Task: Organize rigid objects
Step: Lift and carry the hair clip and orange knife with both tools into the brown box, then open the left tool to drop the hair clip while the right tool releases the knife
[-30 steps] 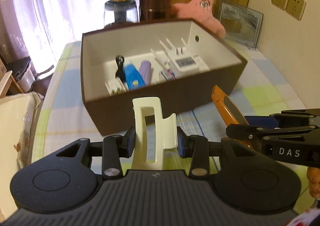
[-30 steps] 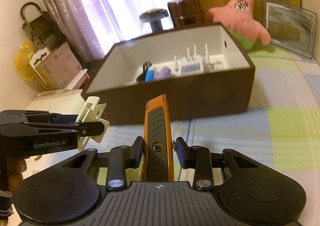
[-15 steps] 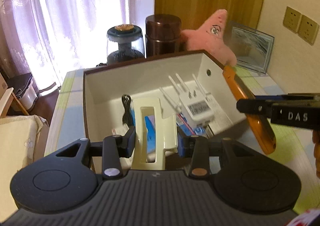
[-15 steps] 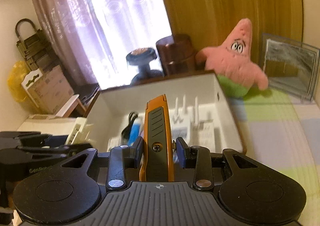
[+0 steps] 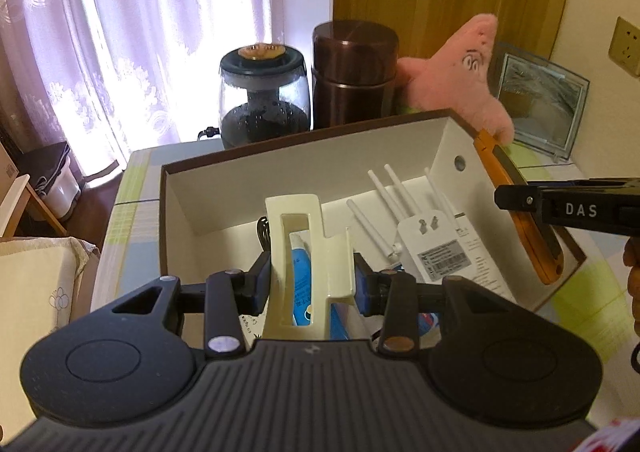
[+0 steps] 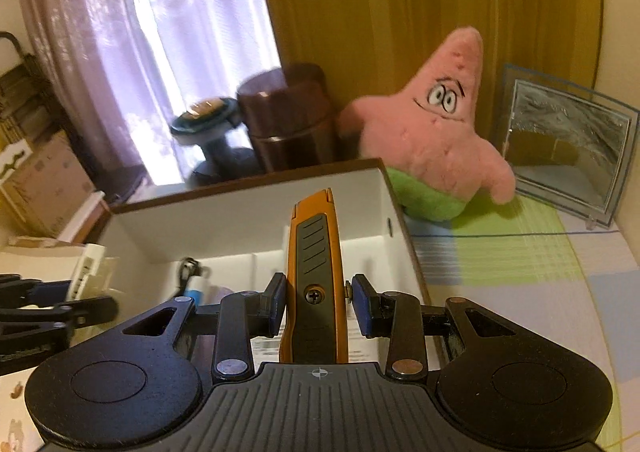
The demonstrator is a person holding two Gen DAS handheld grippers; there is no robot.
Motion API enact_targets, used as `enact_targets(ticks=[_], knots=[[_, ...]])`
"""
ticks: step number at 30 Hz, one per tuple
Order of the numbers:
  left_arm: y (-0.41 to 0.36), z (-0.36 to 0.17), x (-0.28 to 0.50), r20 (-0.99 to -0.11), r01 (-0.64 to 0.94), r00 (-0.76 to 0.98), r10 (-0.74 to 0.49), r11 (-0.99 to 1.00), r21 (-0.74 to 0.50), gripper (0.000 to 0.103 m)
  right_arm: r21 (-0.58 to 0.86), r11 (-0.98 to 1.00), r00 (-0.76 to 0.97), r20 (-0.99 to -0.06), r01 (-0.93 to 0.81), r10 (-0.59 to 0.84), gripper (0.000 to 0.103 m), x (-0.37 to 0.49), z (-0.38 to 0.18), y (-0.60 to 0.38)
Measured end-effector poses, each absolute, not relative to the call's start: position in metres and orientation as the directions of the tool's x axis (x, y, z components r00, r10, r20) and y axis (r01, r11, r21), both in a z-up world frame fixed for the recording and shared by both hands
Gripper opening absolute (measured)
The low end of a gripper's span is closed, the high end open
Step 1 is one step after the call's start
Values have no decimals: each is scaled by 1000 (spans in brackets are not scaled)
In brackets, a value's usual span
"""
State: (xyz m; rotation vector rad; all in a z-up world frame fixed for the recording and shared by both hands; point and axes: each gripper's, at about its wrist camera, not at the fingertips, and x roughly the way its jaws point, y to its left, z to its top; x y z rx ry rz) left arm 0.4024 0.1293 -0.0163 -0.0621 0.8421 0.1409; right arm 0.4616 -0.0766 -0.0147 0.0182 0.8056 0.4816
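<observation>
My left gripper (image 5: 312, 284) is shut on a cream plastic clip (image 5: 308, 252) and hovers over the near left part of the brown box (image 5: 304, 172). My right gripper (image 6: 316, 304) is shut on an orange and grey utility knife (image 6: 314, 252), held above the box (image 6: 248, 220) near its right wall. In the left wrist view the knife (image 5: 520, 208) hangs over the box's right edge. Inside the box lie a white router with antennas (image 5: 436, 248), a blue tube (image 5: 300, 276) and a black cable (image 6: 188, 272).
Behind the box stand a glass jar with a dark lid (image 5: 264, 92), a brown canister (image 5: 354, 72) and a pink star plush (image 6: 440, 132). A framed picture (image 6: 568, 148) leans at the back right. A checked cloth (image 6: 520, 264) covers the table.
Both grippers moved forward from the box's near side to above its inside, carrying the clip and the knife. The box now lies below them instead of ahead.
</observation>
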Motion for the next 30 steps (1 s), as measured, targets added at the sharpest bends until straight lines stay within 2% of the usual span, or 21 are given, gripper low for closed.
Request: enact_targets(ticks=[13, 24, 30], knots=[[135, -46, 419, -789, -151, 608, 89, 989, -4, 36, 60, 913, 583, -752, -404, 307, 32, 473, -55, -66], [137, -54, 422, -802, -158, 591, 90, 987, -5, 36, 67, 917, 579, -757, -392, 303, 32, 479, -62, -67], [139, -56, 423, -805, -169, 585, 95, 986, -6, 36, 100, 912, 606, -718, -397, 343, 32, 477, -54, -71]])
